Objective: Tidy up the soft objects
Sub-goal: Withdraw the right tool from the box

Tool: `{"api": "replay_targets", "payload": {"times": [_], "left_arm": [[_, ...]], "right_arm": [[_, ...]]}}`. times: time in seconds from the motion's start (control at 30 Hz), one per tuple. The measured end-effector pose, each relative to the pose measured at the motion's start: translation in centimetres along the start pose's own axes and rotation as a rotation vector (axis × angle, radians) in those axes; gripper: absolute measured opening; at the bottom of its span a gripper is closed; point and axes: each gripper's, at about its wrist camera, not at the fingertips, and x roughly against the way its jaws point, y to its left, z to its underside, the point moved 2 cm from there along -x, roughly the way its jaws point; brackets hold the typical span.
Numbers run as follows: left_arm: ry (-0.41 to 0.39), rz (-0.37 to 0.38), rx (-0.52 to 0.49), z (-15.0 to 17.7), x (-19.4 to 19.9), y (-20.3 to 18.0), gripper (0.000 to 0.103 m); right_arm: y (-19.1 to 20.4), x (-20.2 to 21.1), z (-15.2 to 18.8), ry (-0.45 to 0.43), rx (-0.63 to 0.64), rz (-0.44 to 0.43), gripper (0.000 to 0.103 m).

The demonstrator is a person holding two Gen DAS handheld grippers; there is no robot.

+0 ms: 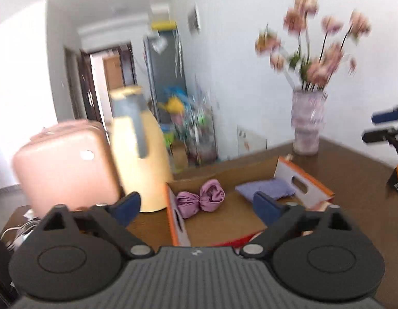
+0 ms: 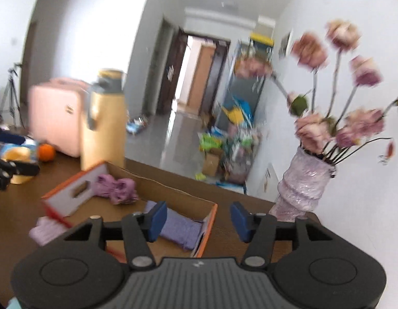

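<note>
Between the left gripper's (image 1: pixel 196 207) wide-spread blue fingers (image 1: pixel 126 207) sits a shallow cardboard box (image 1: pixel 226 222) with orange-and-white ends, on the brown table (image 1: pixel 353 180). Nothing is held; the jaws are fully apart, hovering over the near edge of the box.

Inside the box: a mauve satin bundle (image 1: pixel 200 199), knotted in the middle like a bow, shiny and crumpled, just ahead of the fingers and nearer the left one. A flat lavender knit cloth (image 1: pixel 264 189), folded into a pad with a fuzzy texture, lies just beyond the right fingertip, against the box's far end with the handle cutout. The two are apart.

The right gripper (image 2: pixel 197 221) is also open and empty, its jaws moderately apart. Its left finger (image 2: pixel 156 221) overlaps the lavender knit cloth (image 2: pixel 179 228) at the near end of the box (image 2: pixel 152 182); its right finger is over bare table (image 2: pixel 224 234). The mauve bundle (image 2: pixel 115 188) is farther ahead to the left, at the opposite end. A pale pink-lilac soft piece (image 2: pixel 45 229) lies outside the box, left of the fingers; it is blurred.

A yellow thermos jug (image 1: pixel 141 154) stands beyond the left finger, a vase of pink flowers (image 2: pixel 303 188) beyond the right gripper's right finger. Both views are motion-blurred.
</note>
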Motion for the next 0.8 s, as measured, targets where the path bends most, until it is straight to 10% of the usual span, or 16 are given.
{"api": "replay_targets", "payload": {"times": [0.2,0.37,0.8], "left_arm": [[-0.113,-0.088,0.092,6.7,11.3,-0.5,0.101],[-0.123,-0.115,0.106,13.7,18.0,-2.9,0.103],[0.055,-0.111,0.154,21.1,21.8,-4.1,0.103]], "right_arm": [[3.8,11.0,6.7,-0.131,-0.053,-0.049,0.068],[8.6,17.7,13.7,-0.222,-0.033,0.072,0.075],[15.6,23.0,25.0,-0.072,-0.198,-0.078,0.075]]}}
